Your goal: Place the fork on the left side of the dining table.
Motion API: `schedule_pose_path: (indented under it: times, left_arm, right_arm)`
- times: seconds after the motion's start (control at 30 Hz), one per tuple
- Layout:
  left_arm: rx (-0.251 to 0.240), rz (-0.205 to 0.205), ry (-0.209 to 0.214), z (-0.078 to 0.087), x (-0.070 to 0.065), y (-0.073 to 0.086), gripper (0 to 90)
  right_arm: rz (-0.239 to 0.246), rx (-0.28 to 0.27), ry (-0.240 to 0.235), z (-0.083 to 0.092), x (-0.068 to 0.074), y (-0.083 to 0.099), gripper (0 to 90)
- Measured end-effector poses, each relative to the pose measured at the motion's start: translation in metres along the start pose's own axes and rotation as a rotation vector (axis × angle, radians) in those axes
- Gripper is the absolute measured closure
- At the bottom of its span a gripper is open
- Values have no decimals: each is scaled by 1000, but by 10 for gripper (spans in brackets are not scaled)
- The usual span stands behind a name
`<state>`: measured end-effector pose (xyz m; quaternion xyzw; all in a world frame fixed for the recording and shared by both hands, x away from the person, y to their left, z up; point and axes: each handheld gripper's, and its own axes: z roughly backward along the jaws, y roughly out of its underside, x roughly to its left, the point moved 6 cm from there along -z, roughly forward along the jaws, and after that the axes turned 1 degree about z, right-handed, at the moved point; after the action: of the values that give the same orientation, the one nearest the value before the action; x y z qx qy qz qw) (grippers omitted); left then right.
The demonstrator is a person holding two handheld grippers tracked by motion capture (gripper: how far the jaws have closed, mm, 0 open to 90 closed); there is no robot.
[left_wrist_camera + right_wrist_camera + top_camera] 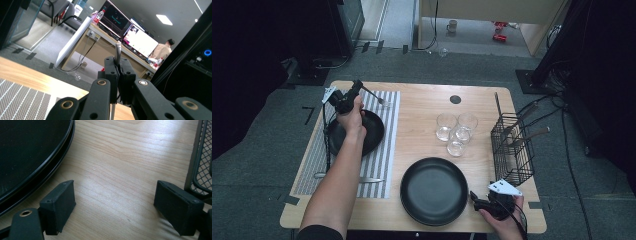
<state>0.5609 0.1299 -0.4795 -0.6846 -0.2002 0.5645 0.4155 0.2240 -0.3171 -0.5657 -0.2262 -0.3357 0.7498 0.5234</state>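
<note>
My left gripper [356, 89] is clamped on a fork [378, 98], held above the striped placemat [384, 150] beyond the small black plate [373, 131]. It's slim, shiny metal: light, stiff, probably slippery, so gripping mid-handle seems best. My right gripper [113, 207] rests with jaws apart on the table [120, 157].

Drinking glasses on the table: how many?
3, clustered mid-table left of the wire basket: one at back left, one at back right, one in front. None looks hidden.
</note>
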Motion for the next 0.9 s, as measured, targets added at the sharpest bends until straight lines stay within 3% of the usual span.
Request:
schedule_pose_path:
  times: [0.13, 0.33, 0.5, 0.57, 0.7, 0.9]
  left_arm:
    - [-18, 33, 4, -4, 5, 0, 884]
    - [7, 9, -17, -6, 15, 4, 884]
    - [16, 21, -35, -4, 24, 6, 880]
    - [46, -12, -78, -3, 30, 6, 866]
    - [90, -43, -123, -1, 39, 7, 830]
    - [145, -97, -157, 2, 49, 12, 766]
  right_arm:
    - [-1, 0, 0, 0, 0, 0, 164]
    - [0, 0, 0, 0, 0, 0, 164]
    - [0, 0, 0, 0, 0, 0, 164]
    - [-1, 0, 1, 0, 0, 0, 164]
    - [0, 0, 1, 0, 0, 0, 164]
    - [-4, 1, 0, 0, 0, 0, 164]
